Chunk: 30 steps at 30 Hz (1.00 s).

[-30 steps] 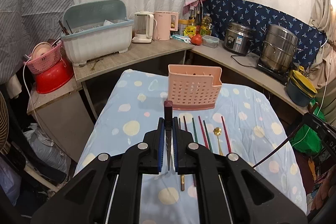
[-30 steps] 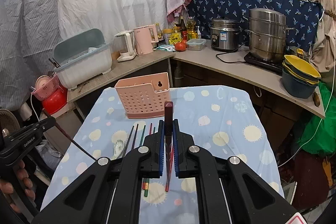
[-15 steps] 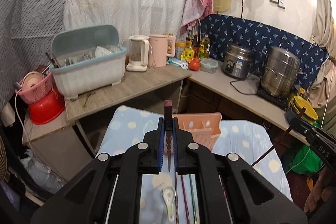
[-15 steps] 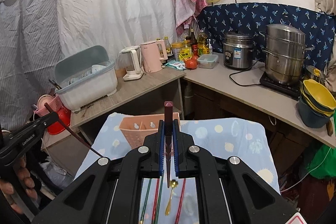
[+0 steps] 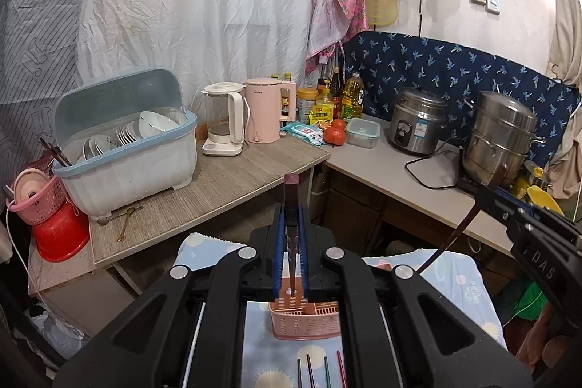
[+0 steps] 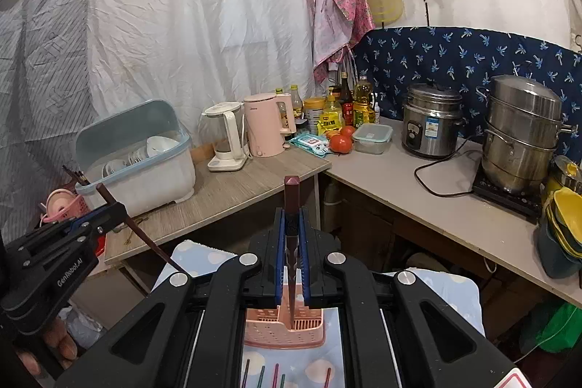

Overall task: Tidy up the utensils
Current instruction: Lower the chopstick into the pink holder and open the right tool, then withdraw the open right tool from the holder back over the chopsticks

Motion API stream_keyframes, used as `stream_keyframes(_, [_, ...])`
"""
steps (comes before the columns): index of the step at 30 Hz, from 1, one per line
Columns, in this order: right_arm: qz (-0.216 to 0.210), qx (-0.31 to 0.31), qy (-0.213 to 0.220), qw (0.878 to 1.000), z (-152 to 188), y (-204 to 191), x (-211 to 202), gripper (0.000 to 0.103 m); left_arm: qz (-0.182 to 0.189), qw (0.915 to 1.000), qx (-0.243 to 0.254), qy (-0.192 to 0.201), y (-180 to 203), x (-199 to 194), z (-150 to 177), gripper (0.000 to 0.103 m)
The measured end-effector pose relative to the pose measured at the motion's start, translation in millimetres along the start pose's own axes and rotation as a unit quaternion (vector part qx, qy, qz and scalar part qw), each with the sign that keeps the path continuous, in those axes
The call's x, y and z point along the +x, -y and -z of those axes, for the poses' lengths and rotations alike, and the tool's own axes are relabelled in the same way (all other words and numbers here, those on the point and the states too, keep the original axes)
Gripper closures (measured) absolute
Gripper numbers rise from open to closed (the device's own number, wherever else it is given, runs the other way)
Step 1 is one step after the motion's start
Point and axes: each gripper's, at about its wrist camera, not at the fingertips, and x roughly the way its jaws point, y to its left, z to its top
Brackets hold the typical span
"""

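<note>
Between the blue pads of the left gripper (image 5: 291,242) a dark brown chopstick (image 5: 291,231) sits clamped upright, its tip pointing down toward the pink perforated plastic utensil basket (image 5: 305,320) directly below. The right gripper (image 6: 292,242) likewise grips a second dark brown chopstick (image 6: 291,235) over that basket, seen from its own camera. Nearer than the basket, several red and green chopsticks (image 5: 320,370) lie on the blue dotted tablecloth (image 5: 454,275)

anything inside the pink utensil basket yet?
Through the right wrist view, the pink utensil basket shows only its divider; the right gripper holds a dark chopstick pointing into it. Gripper bodies cover the rest.
</note>
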Motion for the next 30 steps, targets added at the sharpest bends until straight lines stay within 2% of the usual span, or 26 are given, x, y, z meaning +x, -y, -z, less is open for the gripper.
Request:
stream_keyframes(9, [0.007, -0.007, -0.037, 0.999, 24, 5, 60, 0.096, -0.004, 0.9992, -0.007, -0.04, -11, 51, 24, 0.096])
stream_keyframes(20, [0.025, -0.008, -0.06, 0.998, 49, 12, 88, 0.096, -0.008, 0.9975, -0.017, -0.067, -16, 73, 44, 0.096])
stream_keyframes(22, [0.033, -0.004, -0.055, 0.998, 49, 14, 87, 0.089, -0.012, 0.9969, -0.019, -0.075, -16, 75, 46, 0.095])
stream_keyframes(24, [0.044, 0.002, -0.045, 0.998, 50, 17, 81, 0.062, -0.025, 0.9965, -0.019, -0.078, -16, 76, 48, 0.091])
stream_keyframes(26, [0.045, 0.006, -0.037, 0.998, 49, 20, 74, 0.055, -0.025, 0.9964, -0.021, -0.078, -16, 74, 50, 0.08])
stream_keyframes(28, [0.047, 0.002, -0.034, 0.998, 50, 20, 67, 0.054, -0.032, 0.9965, -0.021, -0.074, -16, 69, 52, 0.07])
stream_keyframes(30, [0.047, -0.003, -0.032, 0.998, 51, 18, 61, 0.051, -0.031, 0.9966, -0.02, -0.074, -15, 66, 54, 0.07])
